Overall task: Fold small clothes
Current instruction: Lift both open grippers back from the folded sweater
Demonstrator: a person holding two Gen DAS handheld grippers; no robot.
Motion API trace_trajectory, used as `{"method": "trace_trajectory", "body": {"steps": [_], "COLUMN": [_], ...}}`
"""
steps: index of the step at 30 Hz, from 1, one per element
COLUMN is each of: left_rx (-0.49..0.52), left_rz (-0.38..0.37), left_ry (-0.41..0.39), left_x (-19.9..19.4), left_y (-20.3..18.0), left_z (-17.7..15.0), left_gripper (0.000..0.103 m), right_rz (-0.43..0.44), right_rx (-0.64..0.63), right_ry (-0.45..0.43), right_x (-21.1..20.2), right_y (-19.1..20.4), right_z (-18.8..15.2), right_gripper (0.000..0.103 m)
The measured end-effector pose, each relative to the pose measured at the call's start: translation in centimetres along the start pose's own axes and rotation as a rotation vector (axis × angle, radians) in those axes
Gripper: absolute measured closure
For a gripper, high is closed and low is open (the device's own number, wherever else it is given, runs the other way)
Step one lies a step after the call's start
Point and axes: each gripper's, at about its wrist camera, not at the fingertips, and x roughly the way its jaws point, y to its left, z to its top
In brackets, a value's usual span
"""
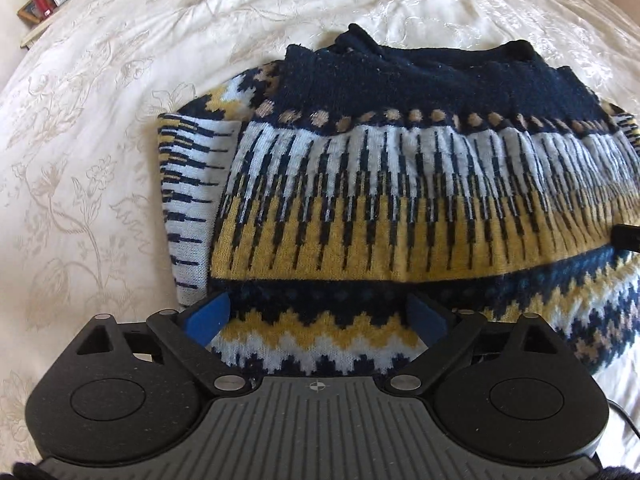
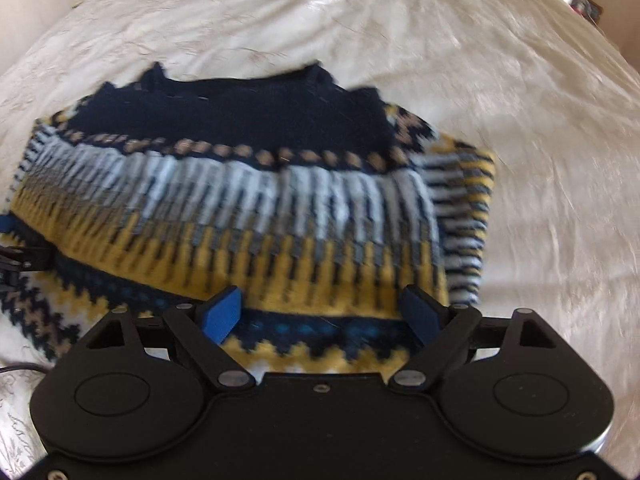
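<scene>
The left tool [image 1: 318, 316] hangs with its blue pads spread wide, gripping nothing, over the near edge of the folded patterned sweater [image 1: 380, 200]. The right tool [image 2: 320, 312] is equally wide and empty above the same edge. The sweater lies on the cream bedspread [image 1: 100, 140].

Folded sweater [image 1: 400, 184] on the bedspread [image 1: 100, 140], bedside clutter [image 1: 42, 4] beyond the bed's far-left corner

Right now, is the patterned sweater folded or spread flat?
Folded. The sweater lies on the bedspread as a compact stack, its upper layer ending above the zigzag band, a sleeve tucked under at the side.
</scene>
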Motion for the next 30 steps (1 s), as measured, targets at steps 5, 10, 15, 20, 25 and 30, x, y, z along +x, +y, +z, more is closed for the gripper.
{"method": "trace_trajectory", "body": {"steps": [5,10,15,20,25,30], "left_rx": [-0.026,-0.062,-0.096,-0.104,-0.094,-0.112], "left_rz": [0.006,0.011,0.014,0.003,0.013,0.025], "left_ry": [0.015,0.014,-0.010,-0.047,-0.093,-0.142], "left_x": [-0.8,-3.0,-5.7,-8.4,-10.9,-13.6], "left_y": [0.2,0.2,0.1,-0.4,-1.3,-1.9], "left_z": [0.2,-0.4,-1.3,-1.8,-2.3,-2.8], "left_gripper": [0.008,0.008,0.006,0.006,0.007,0.008], "right_rz": [-0.040,-0.018,0.004,0.029,0.052,0.074], "right_rx": [0.069,0.167,0.179,0.183,0.183,0.189], "right_ry": [0.019,0.006,-0.026,-0.036,-0.048,-0.042], "right_x": [-0.2,-2.3,-4.9,-7.1,-8.8,-10.0], "right_y": [-1.9,-3.0,-2.2,-1.0,0.1,0.9], "right_z": [-0.6,-1.1,-1.9,-2.4,-3.1,-3.9], "right_gripper": [0.011,0.007,0.001,0.001,0.001,0.001]}}
